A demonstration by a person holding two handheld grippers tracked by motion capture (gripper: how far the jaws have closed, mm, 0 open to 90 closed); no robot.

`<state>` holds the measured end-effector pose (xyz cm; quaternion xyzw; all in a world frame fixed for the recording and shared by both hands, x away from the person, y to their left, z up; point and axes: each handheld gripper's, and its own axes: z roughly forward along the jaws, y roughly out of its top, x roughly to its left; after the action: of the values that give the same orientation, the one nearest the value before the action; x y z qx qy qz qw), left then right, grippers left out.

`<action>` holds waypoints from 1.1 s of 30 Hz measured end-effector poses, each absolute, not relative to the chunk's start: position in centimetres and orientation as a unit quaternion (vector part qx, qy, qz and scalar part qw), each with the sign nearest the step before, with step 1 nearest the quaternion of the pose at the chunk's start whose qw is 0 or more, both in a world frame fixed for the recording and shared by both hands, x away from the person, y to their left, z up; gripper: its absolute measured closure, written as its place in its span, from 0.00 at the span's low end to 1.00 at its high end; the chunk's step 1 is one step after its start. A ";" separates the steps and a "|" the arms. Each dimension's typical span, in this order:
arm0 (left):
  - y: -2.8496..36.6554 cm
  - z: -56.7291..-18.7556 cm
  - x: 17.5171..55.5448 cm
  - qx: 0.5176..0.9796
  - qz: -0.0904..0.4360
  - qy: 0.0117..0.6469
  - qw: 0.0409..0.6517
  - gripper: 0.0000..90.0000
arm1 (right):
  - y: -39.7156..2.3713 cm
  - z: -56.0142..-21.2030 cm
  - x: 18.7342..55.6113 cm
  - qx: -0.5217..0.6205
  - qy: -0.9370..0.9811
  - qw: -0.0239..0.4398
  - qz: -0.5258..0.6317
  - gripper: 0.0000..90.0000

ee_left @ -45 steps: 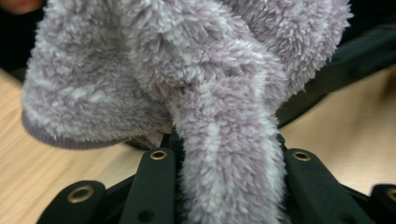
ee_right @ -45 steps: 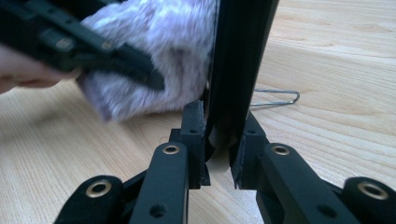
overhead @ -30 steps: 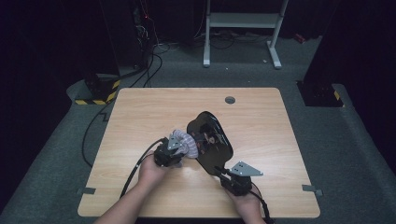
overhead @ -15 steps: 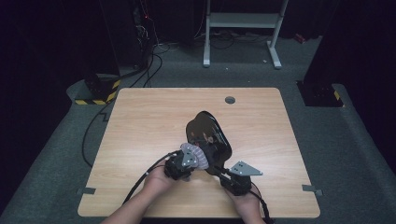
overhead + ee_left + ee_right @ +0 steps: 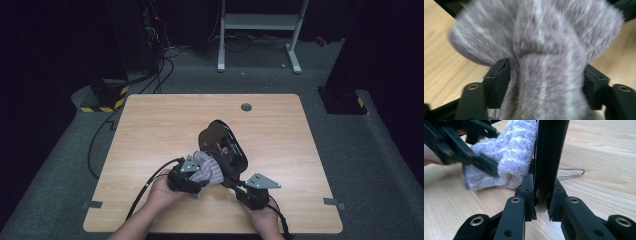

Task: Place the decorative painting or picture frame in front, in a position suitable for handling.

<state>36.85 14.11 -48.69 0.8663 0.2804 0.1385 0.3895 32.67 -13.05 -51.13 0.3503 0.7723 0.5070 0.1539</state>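
Observation:
A black oval panel (image 5: 220,137) stands tilted on edge on the wooden table (image 5: 165,120), with a thin wire foot (image 5: 571,172) behind it. My right gripper (image 5: 233,174) is shut on its lower edge (image 5: 549,157), one pad on each face. A fluffy purple-and-white striped cloth (image 5: 209,167) rests on the table against the panel's left side. My left gripper (image 5: 199,176) has just been opening its jaws. The cloth (image 5: 546,50) still bulges between them and fills the gap, while the pads no longer squeeze it.
A round grommet hole (image 5: 246,106) sits near the table's far edge. Black cables (image 5: 150,182) trail from the left gripper off the near left side. Beyond the table are a white metal frame (image 5: 260,30) and a yellow-black striped block (image 5: 102,107) on the floor.
The left hand has moved right along the near side of the panel, taking the cloth with it. Its jaws now stand wider around the cloth. The right gripper and the panel have stayed put.

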 end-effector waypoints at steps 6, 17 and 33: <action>14.3 -47.6 36.7 0.846 0.129 0.290 0.428 0.34 | -12.9 -51.1 32.6 0.347 0.774 0.155 0.507 0.87; 13.5 -49.8 38.4 0.883 0.136 0.291 0.342 0.76 | -13.0 -51.2 32.7 0.351 0.773 0.149 0.508 0.87; 12.1 -50.2 39.0 0.897 0.124 0.286 0.315 0.80 | -12.8 -51.1 32.8 0.355 0.770 0.145 0.510 0.87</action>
<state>39.01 12.10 -50.20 0.8967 0.2855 0.1241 0.3146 32.77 -12.79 -51.12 0.3550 0.7697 0.5104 0.1451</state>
